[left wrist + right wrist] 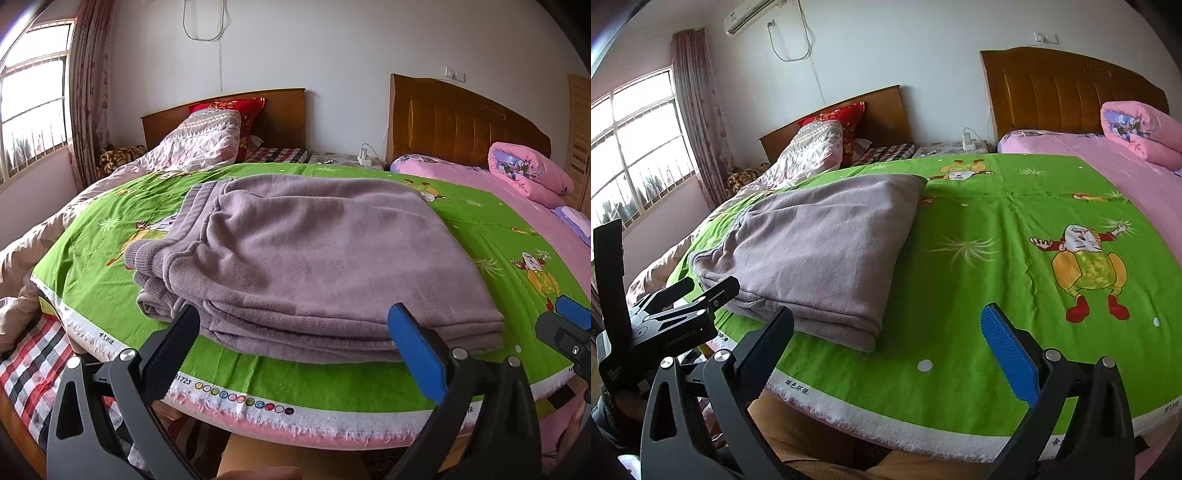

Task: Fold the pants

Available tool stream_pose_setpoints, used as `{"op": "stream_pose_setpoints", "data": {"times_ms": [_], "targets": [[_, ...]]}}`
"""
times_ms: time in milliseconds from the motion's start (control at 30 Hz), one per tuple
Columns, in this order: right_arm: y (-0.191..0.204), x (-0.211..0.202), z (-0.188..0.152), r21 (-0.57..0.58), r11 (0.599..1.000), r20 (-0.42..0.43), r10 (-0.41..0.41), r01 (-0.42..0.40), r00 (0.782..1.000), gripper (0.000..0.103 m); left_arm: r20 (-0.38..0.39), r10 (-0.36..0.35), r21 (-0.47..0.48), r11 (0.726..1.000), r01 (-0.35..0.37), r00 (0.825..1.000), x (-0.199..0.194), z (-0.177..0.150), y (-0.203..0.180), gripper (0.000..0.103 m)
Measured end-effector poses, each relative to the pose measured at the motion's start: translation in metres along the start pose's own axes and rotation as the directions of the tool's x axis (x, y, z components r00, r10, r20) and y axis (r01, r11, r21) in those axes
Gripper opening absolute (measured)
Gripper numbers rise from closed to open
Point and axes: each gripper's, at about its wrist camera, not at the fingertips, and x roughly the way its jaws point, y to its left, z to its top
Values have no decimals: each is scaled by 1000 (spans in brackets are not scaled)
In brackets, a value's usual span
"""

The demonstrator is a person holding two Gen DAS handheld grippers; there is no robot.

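The mauve pants lie folded in a thick stack on the green cartoon sheet, waistband at the left. They also show in the right wrist view, at the left. My left gripper is open and empty, its fingers just short of the stack's near edge. My right gripper is open and empty above the green sheet, to the right of the stack's near corner. The right gripper's tip shows at the right edge of the left wrist view, and the left gripper's body shows in the right wrist view.
A rumpled pale quilt and red pillow lie on the left bed. A rolled pink quilt lies on the pink bed by the wooden headboard. The green sheet's white hem marks the near edge. A window is at left.
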Motion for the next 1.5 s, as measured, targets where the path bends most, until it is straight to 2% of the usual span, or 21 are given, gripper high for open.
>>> {"op": "stream_pose_setpoints", "data": {"times_ms": [1200,1400,1500], "targets": [[0,0,-2,5,1000,-4,4,-4,1000,98,18,14,7,1000,-14,1000,-3,-1,-5,102],[1,0,-2,7,1000,-3,3,-3,1000,98,43,59,-4,998,-59,997,-6,-2,-3,102],[1,0,-2,7,1000,-3,3,-3,1000,98,43,54,-6,999,-54,998,-7,-2,-1,102]]}}
